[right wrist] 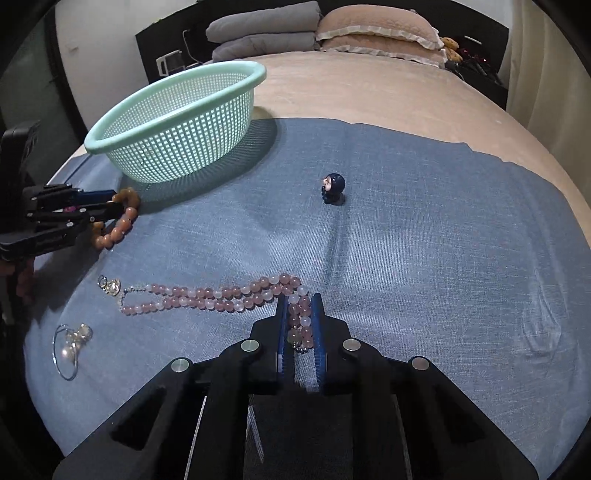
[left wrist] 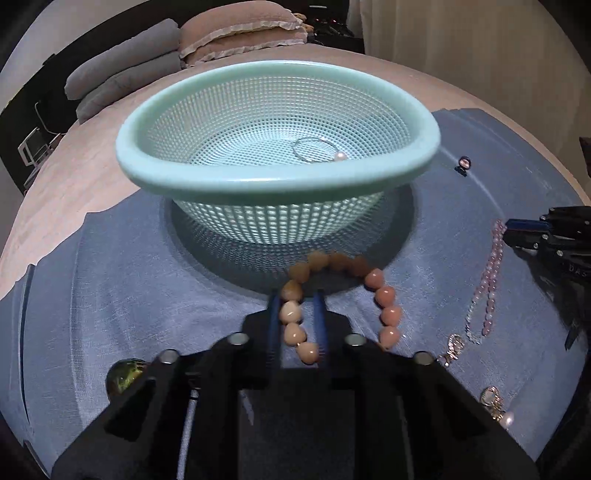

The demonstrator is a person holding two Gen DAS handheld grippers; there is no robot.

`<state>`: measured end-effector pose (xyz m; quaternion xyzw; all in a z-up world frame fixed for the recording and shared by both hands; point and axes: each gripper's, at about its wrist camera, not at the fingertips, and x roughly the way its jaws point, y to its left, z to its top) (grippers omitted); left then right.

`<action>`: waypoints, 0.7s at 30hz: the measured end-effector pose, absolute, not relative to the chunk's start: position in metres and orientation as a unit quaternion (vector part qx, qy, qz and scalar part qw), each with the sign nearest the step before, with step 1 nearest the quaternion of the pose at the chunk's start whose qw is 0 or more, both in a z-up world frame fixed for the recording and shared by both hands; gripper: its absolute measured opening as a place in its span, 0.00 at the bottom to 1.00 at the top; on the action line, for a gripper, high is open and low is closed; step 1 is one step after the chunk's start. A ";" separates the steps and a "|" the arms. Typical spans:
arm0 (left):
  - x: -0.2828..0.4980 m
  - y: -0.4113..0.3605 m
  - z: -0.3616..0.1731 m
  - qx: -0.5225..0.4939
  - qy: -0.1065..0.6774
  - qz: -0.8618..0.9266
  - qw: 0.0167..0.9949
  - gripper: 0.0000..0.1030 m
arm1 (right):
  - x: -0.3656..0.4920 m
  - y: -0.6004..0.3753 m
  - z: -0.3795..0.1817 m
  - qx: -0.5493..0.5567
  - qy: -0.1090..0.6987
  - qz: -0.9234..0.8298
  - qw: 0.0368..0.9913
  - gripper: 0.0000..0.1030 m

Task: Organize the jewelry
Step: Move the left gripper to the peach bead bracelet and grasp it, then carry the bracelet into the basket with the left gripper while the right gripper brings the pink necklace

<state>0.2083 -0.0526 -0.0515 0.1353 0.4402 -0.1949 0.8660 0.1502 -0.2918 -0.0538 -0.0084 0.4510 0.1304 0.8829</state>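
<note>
Both tools are down on the blue cloth [right wrist: 406, 221] spread over the bed [right wrist: 369, 92]. Your left tool [left wrist: 297, 317] is clenched on the peach bead bracelet [left wrist: 384, 295], gripping its left strand; the loop lies just in front of the green basket [left wrist: 166, 147], near the cloth's left edge. Your right tool [right wrist: 300, 325] is clenched on one end of the pink bead necklace [right wrist: 207, 297]; the rest trails leftward across the cloth.

Step in hand, as I judge it: lift both pieces and carry them to the basket, which already holds a hoop with a pearl [left wrist: 317, 149].
- Raise the left tool straight up first; the bracelet sits close under the basket rim and could snag it.
- Lift the necklace high enough that its trailing end clears the rim, and keep it off the clasp charm [right wrist: 109, 286] and the pearl earring [right wrist: 72, 343] lying near the cloth's left edge.
- Release only when over the basket's middle.

Also on the cloth: a small dark figurine [right wrist: 334, 188] near its centre, and a green glass bead [left wrist: 123, 374] by the left tool. Surface is soft, woven, slightly creased. Room dim; pillows [right wrist: 380, 33] at the head of the bed.
</note>
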 end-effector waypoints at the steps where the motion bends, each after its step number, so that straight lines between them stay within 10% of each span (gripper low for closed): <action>1: 0.205 -0.054 -0.051 0.138 0.442 -0.194 0.865 0.11 | 0.148 -0.292 -0.052 -0.003 0.450 0.132 0.883 0.11; 21: 0.169 -0.035 0.058 0.100 0.394 -0.228 0.885 0.11 | 0.115 -0.288 0.091 0.079 0.308 0.215 0.924 0.01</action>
